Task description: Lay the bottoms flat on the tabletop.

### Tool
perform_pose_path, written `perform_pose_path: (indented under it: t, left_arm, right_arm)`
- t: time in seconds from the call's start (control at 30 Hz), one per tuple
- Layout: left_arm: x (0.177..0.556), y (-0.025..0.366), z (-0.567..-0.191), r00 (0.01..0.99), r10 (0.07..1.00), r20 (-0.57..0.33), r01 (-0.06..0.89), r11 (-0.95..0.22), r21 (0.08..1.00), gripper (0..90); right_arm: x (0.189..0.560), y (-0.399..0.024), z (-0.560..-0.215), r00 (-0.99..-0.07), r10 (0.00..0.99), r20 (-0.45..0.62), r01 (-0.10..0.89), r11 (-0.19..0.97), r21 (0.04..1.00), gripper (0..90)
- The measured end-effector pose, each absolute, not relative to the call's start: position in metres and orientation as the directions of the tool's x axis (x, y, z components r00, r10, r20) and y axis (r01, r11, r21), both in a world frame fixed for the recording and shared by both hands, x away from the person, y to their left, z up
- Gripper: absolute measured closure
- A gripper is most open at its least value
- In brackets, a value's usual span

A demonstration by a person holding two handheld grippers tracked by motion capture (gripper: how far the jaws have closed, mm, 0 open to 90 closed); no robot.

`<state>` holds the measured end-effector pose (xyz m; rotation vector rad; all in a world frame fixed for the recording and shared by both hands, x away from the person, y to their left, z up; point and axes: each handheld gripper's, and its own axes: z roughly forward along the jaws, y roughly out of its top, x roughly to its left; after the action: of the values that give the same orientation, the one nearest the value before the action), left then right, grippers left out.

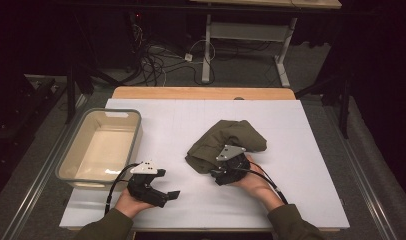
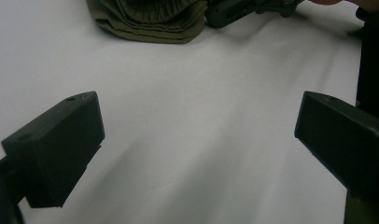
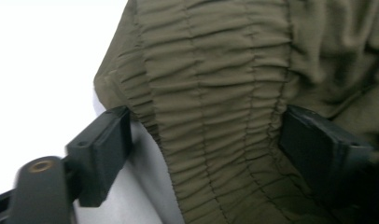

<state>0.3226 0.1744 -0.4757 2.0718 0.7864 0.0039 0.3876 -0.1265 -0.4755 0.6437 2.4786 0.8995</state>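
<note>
Two open tools: right tool (image 3: 204,154) straddles olive garment (image 1: 226,142), left tool (image 2: 197,154) empty beside bin (image 1: 71,160).

The high view looks down from the person's side; both gripper views sit low, sharing the olive garment (image 1: 225,145).

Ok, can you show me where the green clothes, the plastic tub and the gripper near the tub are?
green clothes (image 1: 226,142): high view, on the bunched top.
plastic tub (image 1: 102,149): high view, on its pale floor.
left gripper (image 1: 174,195): high view, between its jaw tips.
</note>
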Motion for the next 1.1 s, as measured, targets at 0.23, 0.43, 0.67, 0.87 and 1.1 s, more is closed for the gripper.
perform_pose_path:
  t: [0.23, 0.43, 0.67, 0.87, 1.1]
  left_arm:
    - [0.323, 0.175, -0.476, 0.798, 0.533, -0.281, 0.53, -0.4, 0.748, 0.9]
    - [0.323, 0.174, -0.476, 0.799, 0.53, -0.282, 0.531, -0.404, 0.745, 0.9]
    - [0.322, 0.175, -0.476, 0.8, 0.529, -0.282, 0.53, -0.404, 0.746, 0.9]
    - [0.322, 0.175, -0.476, 0.8, 0.53, -0.282, 0.531, -0.404, 0.745, 0.9]
    - [0.322, 0.175, -0.476, 0.799, 0.531, -0.281, 0.531, -0.404, 0.745, 0.9]
  right_arm:
    - [0.387, -0.13, -0.474, -0.798, 0.557, -0.229, 0.271, 0.672, 0.689, 29.8]
    - [0.388, -0.139, -0.471, -0.823, 0.542, -0.168, 0.282, 0.648, 0.708, 40.8]
    - [0.392, -0.151, -0.467, -0.844, 0.529, -0.089, 0.306, 0.612, 0.729, 43.8]
    - [0.393, -0.16, -0.464, -0.858, 0.513, -0.036, 0.321, 0.589, 0.742, 44.4]
    - [0.394, -0.169, -0.461, -0.864, 0.504, 0.003, 0.335, 0.57, 0.751, 48.7]
